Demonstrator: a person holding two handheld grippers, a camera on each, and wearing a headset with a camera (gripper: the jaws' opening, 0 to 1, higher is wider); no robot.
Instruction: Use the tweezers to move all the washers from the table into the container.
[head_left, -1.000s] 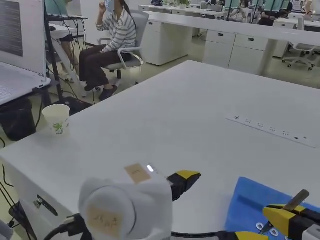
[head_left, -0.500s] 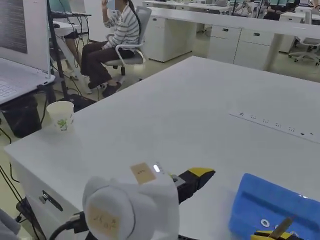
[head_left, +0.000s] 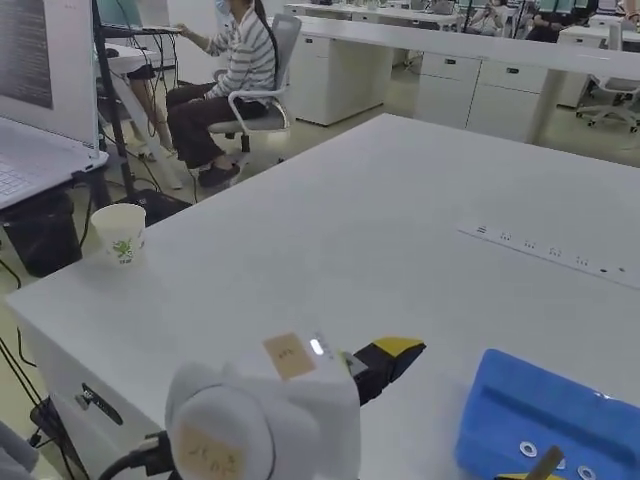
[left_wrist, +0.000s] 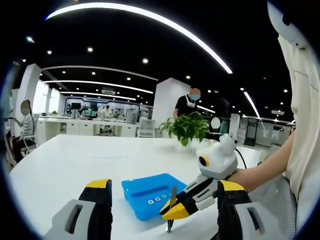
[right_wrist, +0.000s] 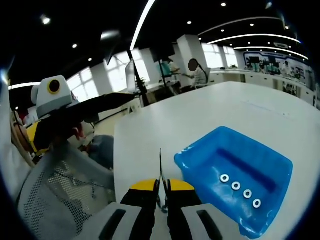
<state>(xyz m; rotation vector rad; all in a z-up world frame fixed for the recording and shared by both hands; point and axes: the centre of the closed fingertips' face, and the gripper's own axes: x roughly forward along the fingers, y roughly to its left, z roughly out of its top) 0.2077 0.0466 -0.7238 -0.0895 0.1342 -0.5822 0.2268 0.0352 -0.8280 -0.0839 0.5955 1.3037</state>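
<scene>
We record four washers (right_wrist: 235, 186) in a row inside the blue container (right_wrist: 260, 165) on the white surface (head_left: 380, 230). The right gripper (right_wrist: 162, 186) has its fingers clenched on the tweezers (right_wrist: 160, 170), just beside the container. The left gripper (left_wrist: 164, 185) has its fingers released, near the container.

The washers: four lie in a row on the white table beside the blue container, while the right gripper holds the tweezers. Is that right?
Not quite. The right gripper view shows the four washers in a row inside the blue container, not on the white table beside it. The right gripper does hold the tweezers.
</scene>
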